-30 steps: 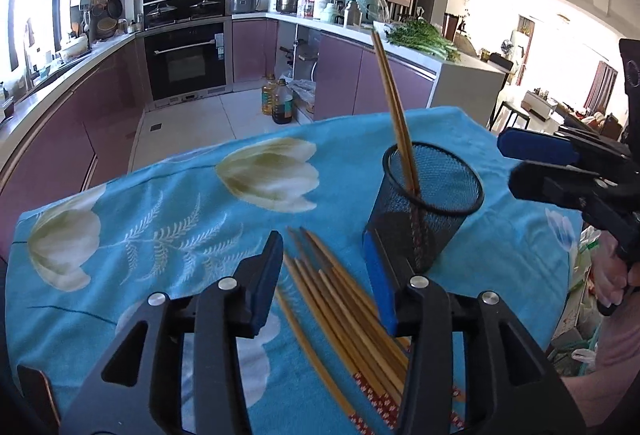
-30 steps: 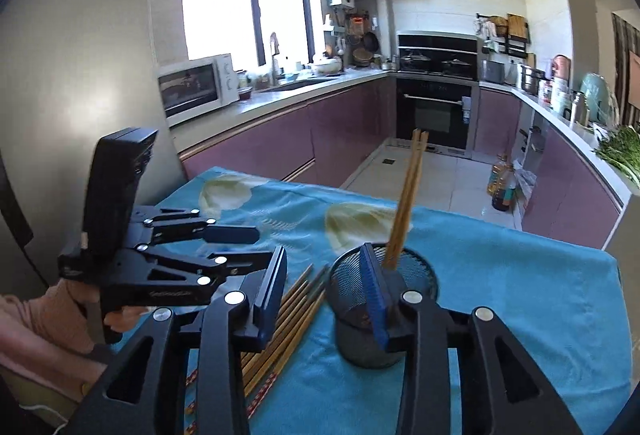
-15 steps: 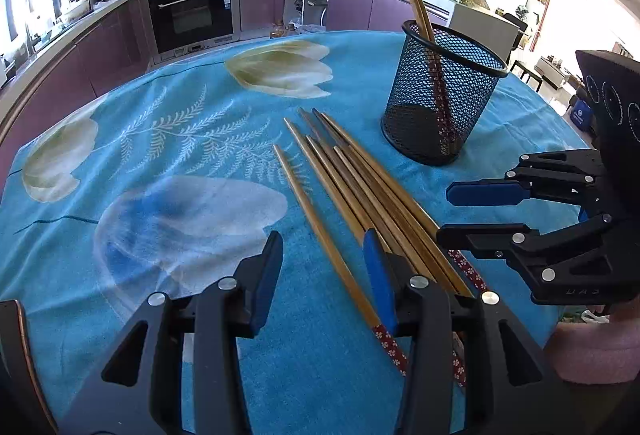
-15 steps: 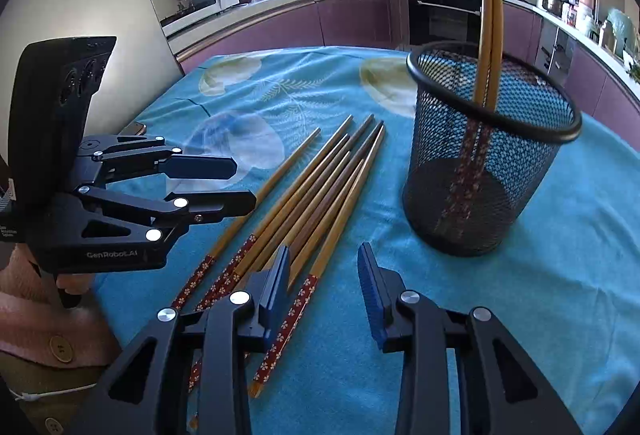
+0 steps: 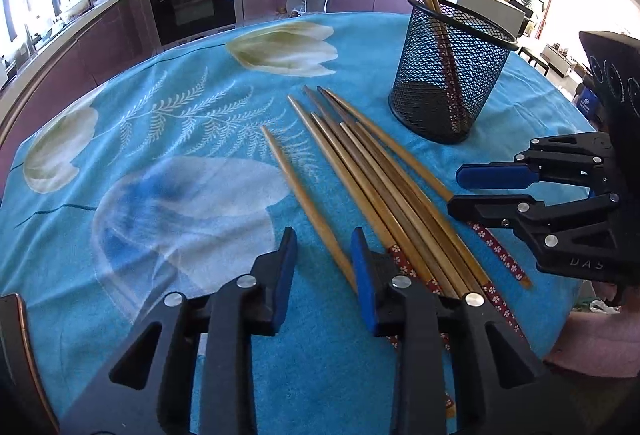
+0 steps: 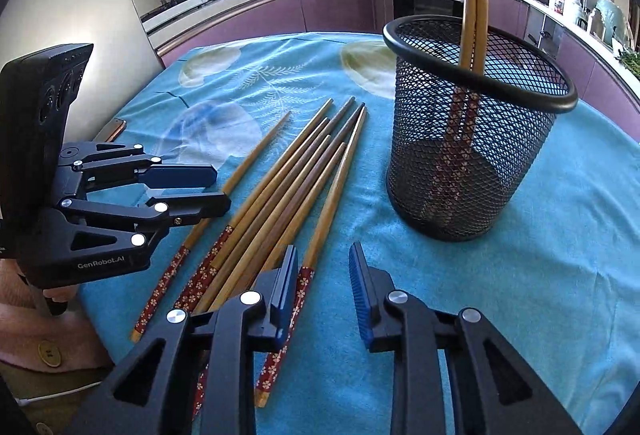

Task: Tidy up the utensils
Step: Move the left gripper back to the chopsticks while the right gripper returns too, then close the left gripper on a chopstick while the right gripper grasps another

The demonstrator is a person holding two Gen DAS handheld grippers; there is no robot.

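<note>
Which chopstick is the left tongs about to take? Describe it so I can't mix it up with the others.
Start at the black mesh cup on the blue floral tablecloth, then drop to the chopsticks fanned out in front of it. Take the lone chopstick lying apart on the bundle's outer edge, farthest from the cup. It alone has cloth showing on both sides, and it runs in between the left tongs.
</note>
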